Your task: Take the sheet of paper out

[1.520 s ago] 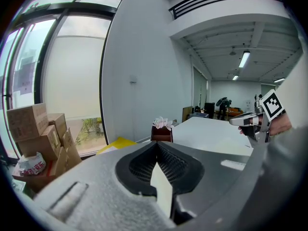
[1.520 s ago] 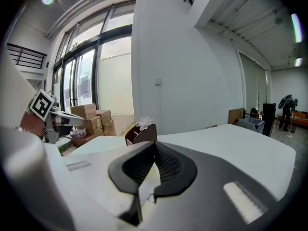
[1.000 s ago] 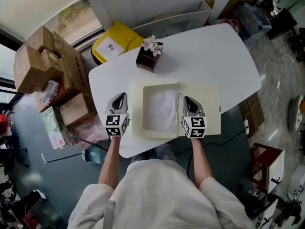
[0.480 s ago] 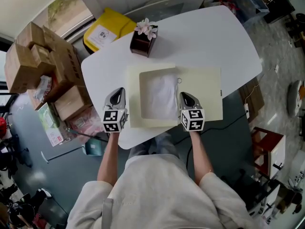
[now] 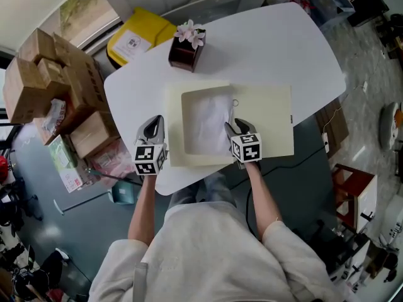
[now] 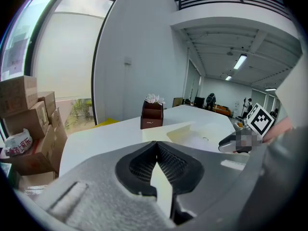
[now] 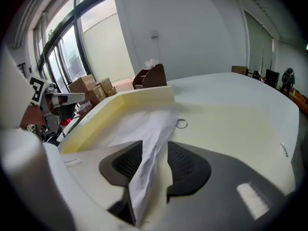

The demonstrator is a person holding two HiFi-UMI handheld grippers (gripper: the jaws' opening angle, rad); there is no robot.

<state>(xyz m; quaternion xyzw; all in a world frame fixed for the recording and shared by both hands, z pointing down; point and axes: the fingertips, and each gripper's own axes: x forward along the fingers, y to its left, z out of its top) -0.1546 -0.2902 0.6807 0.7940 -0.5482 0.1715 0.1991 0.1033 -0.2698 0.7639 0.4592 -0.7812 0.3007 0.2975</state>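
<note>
A cream folder point(image 5: 264, 118) lies open on the white table point(image 5: 277, 49), with its raised tray wall point(image 7: 120, 102) around a crumpled white sheet of paper point(image 5: 204, 121). My left gripper point(image 5: 153, 126) sits at the folder's left edge, shut on a thin cream strip of that edge point(image 6: 161, 189). My right gripper point(image 5: 232, 128) rests at the tray's right side. Its jaws are opening, and the paper's folded edge point(image 7: 144, 129) stands loosely in the gap between the pads point(image 7: 126, 161).
A brown box with flowers point(image 5: 186, 49) stands at the table's far side. A small metal ring point(image 5: 235, 103) lies on the folder by the paper. Cardboard boxes point(image 5: 44, 74) and a yellow bin point(image 5: 135, 39) sit on the floor to the left.
My right gripper has dropped and shifted left onto the paper's right edge, and its jaws have spread apart. The left gripper has barely moved at the folder's left edge.
</note>
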